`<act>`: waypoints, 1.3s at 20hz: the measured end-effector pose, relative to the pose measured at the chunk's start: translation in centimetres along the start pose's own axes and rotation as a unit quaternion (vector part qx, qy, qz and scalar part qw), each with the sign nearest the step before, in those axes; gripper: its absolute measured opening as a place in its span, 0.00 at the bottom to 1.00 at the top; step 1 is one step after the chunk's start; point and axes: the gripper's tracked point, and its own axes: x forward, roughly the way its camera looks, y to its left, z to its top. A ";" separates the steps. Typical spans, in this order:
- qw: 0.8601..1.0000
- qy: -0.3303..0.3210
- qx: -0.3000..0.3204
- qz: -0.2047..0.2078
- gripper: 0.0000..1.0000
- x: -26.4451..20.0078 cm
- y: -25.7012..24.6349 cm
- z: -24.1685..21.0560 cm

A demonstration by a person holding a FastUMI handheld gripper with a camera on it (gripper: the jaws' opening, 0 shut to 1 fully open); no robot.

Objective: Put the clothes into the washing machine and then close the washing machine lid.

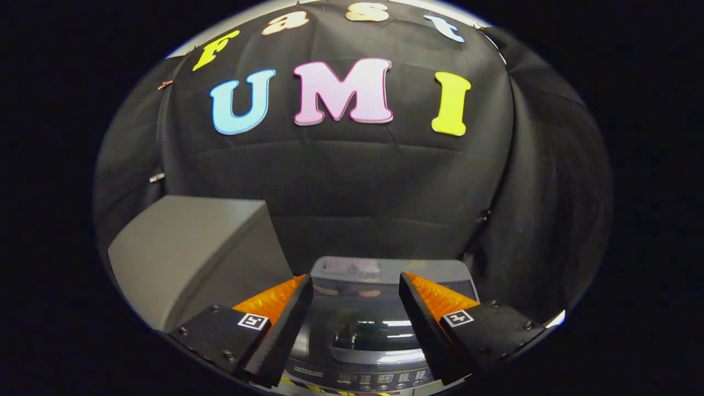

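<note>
1. Two fingers of the gripper (356, 308) are held apart, empty.
2. The washing machine (379, 352) is seen below, between them, its lid (366, 324) apparently down.
3. No clothes are visible; they should be located first.

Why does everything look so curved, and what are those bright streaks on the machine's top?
In the gripper view, the fisheye lens bows the grey box and the cloth wall. The streaks are overhead light glaring off the glossy lid of the washing machine. The gripper is sharp, its jaws open with nothing between them; the control panel is too small to read.
</note>
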 end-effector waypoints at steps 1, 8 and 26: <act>1.000 -0.017 0.006 0.000 0.99 -0.5 0.7 2.0; 0.981 -0.191 0.026 0.006 0.98 -7.5 5.8 16.7; 0.973 -0.229 0.001 0.038 0.98 -14.0 13.7 15.6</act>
